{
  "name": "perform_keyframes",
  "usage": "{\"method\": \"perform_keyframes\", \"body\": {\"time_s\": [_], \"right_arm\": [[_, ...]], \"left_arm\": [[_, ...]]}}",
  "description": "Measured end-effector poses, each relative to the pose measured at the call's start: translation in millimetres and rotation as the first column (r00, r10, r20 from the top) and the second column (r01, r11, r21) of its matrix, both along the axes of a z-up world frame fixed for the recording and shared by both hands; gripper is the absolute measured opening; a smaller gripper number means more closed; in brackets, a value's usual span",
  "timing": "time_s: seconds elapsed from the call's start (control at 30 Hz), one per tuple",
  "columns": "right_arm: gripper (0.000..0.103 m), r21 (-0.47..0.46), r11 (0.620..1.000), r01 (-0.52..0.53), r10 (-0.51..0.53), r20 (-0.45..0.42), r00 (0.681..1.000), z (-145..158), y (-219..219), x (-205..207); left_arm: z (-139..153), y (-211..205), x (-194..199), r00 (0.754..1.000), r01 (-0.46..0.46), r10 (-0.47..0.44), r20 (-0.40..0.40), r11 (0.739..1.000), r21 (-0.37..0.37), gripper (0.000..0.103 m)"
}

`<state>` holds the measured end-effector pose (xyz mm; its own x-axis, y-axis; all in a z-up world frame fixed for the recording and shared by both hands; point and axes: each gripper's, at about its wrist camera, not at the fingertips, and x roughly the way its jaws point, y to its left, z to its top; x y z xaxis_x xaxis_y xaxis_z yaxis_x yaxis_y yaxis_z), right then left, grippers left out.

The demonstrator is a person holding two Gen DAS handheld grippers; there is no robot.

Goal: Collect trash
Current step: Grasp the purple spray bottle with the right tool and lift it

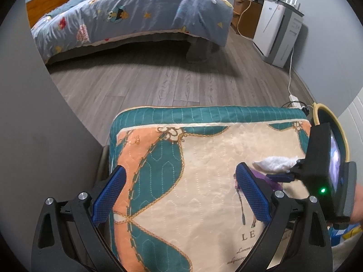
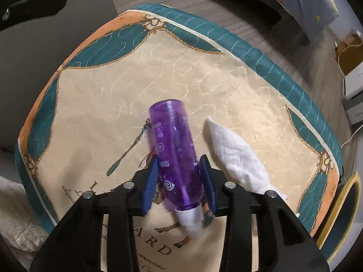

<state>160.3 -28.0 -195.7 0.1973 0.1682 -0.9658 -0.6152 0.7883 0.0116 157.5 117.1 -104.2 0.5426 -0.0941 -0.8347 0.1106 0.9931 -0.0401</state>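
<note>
A purple plastic bottle [image 2: 175, 149] with a white cap lies on a quilted cushion [image 2: 113, 95], cap end toward the camera. My right gripper [image 2: 180, 179] is shut on the purple bottle, its blue pads against both sides. A crumpled white tissue [image 2: 236, 156] lies on the cushion just right of the bottle. In the left wrist view my left gripper [image 1: 179, 197] is open and empty over the cushion [image 1: 192, 181]. The right gripper's body [image 1: 322, 170] is at the right edge, with the tissue [image 1: 275, 164] beside it.
A round bin with a yellow rim [image 2: 344, 213] stands at the cushion's right side; it also shows in the left wrist view [image 1: 326, 117]. A bed with a blue quilt [image 1: 136, 15] stands across the wooden floor [image 1: 170, 81]. A white appliance [image 1: 276, 29] and cables line the right wall.
</note>
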Motion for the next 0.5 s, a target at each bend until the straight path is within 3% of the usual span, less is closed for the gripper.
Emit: {"method": "perform_keyframes", "body": {"time_s": [0.27, 0.5], "right_arm": [[0.035, 0.088, 0.992, 0.087, -0.09, 0.03, 0.996, 42.5, -46.7, 8.3], [0.035, 0.139, 0.961, 0.239, -0.247, 0.043, 0.968, 69.7, -117.0, 16.6]], "left_arm": [[3.1, -20.4, 2.2, 0.999, 0.035, -0.035, 0.008, 0.999, 0.007, 0.096], [-8.7, -70.1, 5.8, 0.994, 0.112, -0.112, -0.001, 0.993, 0.036, 0.096]]}}
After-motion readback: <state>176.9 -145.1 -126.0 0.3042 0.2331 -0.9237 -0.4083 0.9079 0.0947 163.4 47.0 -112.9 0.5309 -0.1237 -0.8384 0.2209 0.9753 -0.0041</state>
